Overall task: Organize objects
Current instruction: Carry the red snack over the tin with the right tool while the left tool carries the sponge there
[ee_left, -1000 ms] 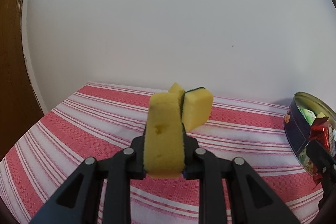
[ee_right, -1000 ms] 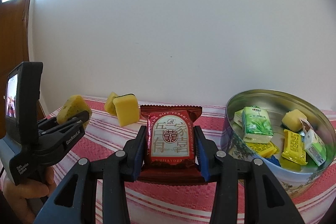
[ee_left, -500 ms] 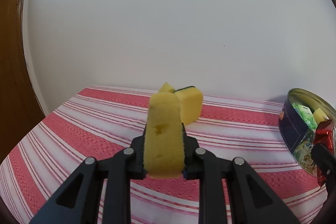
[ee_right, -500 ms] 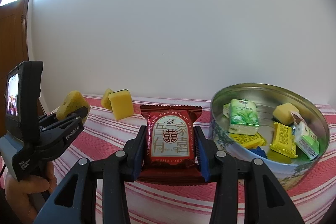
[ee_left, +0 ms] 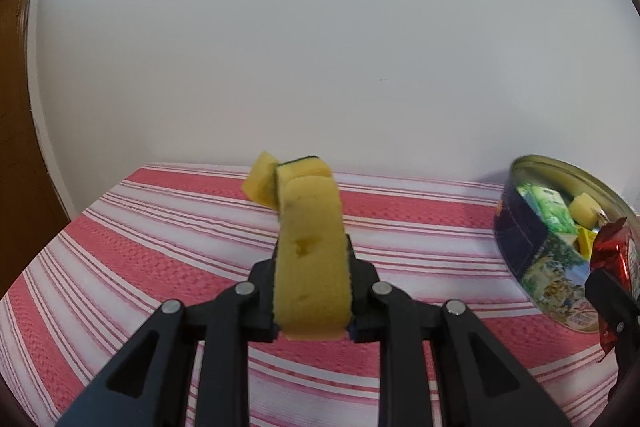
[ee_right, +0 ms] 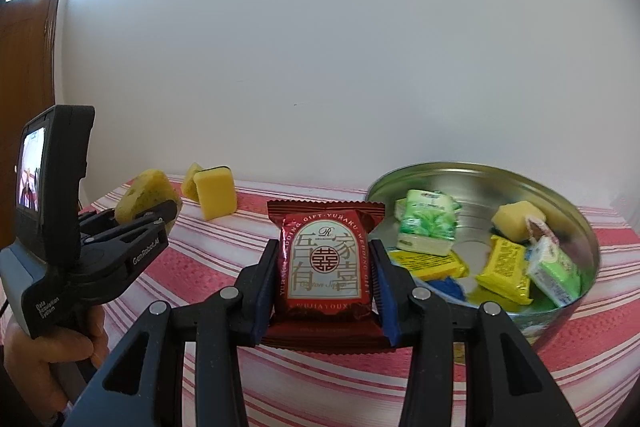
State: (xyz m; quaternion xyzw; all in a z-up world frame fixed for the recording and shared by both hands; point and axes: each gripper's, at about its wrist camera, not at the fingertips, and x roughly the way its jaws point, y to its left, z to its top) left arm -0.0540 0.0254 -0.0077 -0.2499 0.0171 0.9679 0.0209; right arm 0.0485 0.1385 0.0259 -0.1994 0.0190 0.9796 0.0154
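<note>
Round tin (ee_right: 576, 223), partly filled with small packets, is seen just right of the right gripper (ee_right: 326, 267), which is clamped on a red snack packet (ee_right: 325, 259), while a yellow sponge (ee_left: 310, 259) is pinched upright by the left gripper (ee_left: 312, 279).

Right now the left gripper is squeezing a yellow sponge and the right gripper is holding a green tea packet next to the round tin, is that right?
Not quite. The right gripper is shut on a red snack packet, not a green one, as the right wrist view shows. The left gripper does squeeze a yellow sponge, beside the round tin.
</note>
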